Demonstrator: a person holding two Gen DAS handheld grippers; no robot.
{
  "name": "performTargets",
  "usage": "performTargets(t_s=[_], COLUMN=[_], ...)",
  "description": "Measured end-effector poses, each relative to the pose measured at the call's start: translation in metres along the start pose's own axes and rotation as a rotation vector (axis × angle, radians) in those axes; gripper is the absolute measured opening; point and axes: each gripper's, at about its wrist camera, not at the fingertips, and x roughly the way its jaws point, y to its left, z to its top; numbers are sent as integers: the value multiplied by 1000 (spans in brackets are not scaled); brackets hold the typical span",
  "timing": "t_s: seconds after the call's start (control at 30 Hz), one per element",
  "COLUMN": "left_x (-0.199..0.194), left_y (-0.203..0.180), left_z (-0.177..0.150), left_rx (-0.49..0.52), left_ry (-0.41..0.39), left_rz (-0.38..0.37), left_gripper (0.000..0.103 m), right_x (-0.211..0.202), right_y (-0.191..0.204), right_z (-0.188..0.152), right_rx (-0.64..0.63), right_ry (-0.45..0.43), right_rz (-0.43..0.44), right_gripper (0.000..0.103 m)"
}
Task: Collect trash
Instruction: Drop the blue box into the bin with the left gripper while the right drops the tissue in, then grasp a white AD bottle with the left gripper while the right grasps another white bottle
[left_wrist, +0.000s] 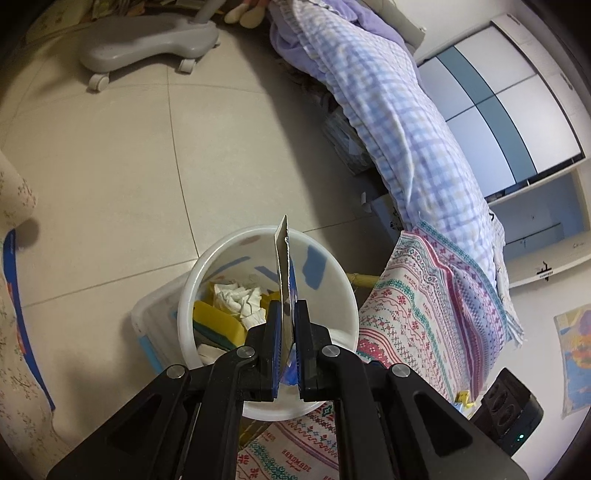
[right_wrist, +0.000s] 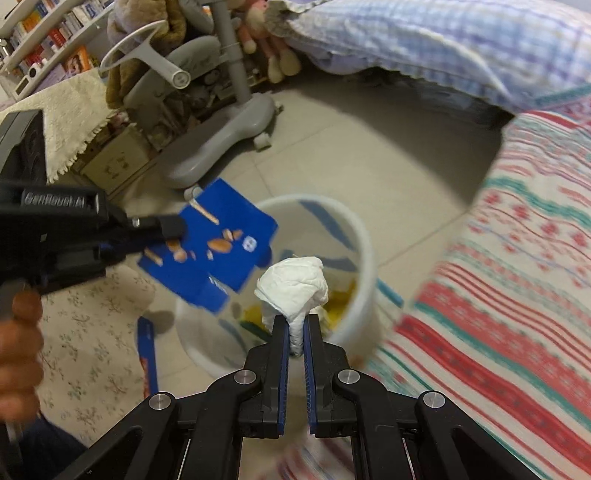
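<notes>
1. Left gripper (left_wrist: 287, 314): clenched on a flat blue snack packet with a silver inner face (left_wrist: 283, 273), seen edge-on in the left wrist view, pinched between the blue pads.
2. In the right wrist view the same packet (right_wrist: 218, 243) is seen face-on, blue with printed nut pictures, held out over the left rim of the bin; the left gripper (right_wrist: 177, 227) comes in from the left edge, with a hand (right_wrist: 18, 354) on its handle.
3. Right gripper (right_wrist: 296, 328): clenched on a crumpled white paper tissue wad (right_wrist: 295, 288); the wad bulges above the fingertips and sits over the bin's opening.
4. Round white plastic bin with blue markings (left_wrist: 332, 273) stands on the beige tiled floor (left_wrist: 110, 166), just beside the edge of a patterned red-and-teal cloth (left_wrist: 424, 314).
5. Inside the bin: crumpled white paper (left_wrist: 240, 299) and yellow pieces (left_wrist: 218, 321) lie at the bottom.
6. A clear plastic box (left_wrist: 151, 325) touches the bin's left side.
7. A grey wheeled chair base (left_wrist: 147, 40) stands well apart on the floor, towards the far edge.
8. A blue-checked blanket (left_wrist: 388, 110) hangs along the right side.
</notes>
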Motion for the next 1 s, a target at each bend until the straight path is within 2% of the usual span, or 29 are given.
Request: performTargets(t_s=[0.1, 0.13, 0.2, 0.27, 0.3, 0.33, 0.37, 0.4, 0.53, 0.63, 0.77, 0.9, 1.0], left_x=[5, 7, 10, 15, 19, 23, 27, 28, 20, 10, 8, 10, 16], left_y=[-1, -2, -4, -10, -13, -16, -19, -21, -24, -29, -44, -75, -110], left_z=[0, -1, -1, -2, -3, -3, -3, -4, -4, -5, -10, -26, -44], left_rx=[-4, -4, -3, 5, 11, 18, 19, 15, 13, 31, 63, 144, 252], left_ry=[14, 17, 23, 33, 43, 61, 73, 67, 52, 9, 14, 26, 48], left_rz=[-6, -6, -21, -49, -60, -58, -45, -43, -73, -43, -53, -72, -83], left_gripper=[7, 7, 8, 13, 26, 46, 55, 58, 58, 58, 57, 57, 58], right_x=[13, 17, 22, 22, 21, 20, 18, 15, 2, -16, -45, -85, -123], right_y=[9, 10, 9, 5, 2, 0, -2, -5, -15, -22, -31, -47, -72], right_z=[12, 14, 16, 14, 14, 12, 10, 8, 2, -2, -10, -24, -34], right_rx=[-12, -9, 1, 20, 23, 26, 29, 35, 61, 68, 57, 33, 71], right_ry=[12, 18, 31, 32, 35, 36, 37, 40, 43, 29, 25, 31, 17], right_rz=[-14, -26, -31, -34, -33, -35, -37, -38, -33, -32, -45, -84, -118], right_gripper=[11, 16, 40, 45, 45, 45, 45, 45, 45, 45, 45, 45, 45])
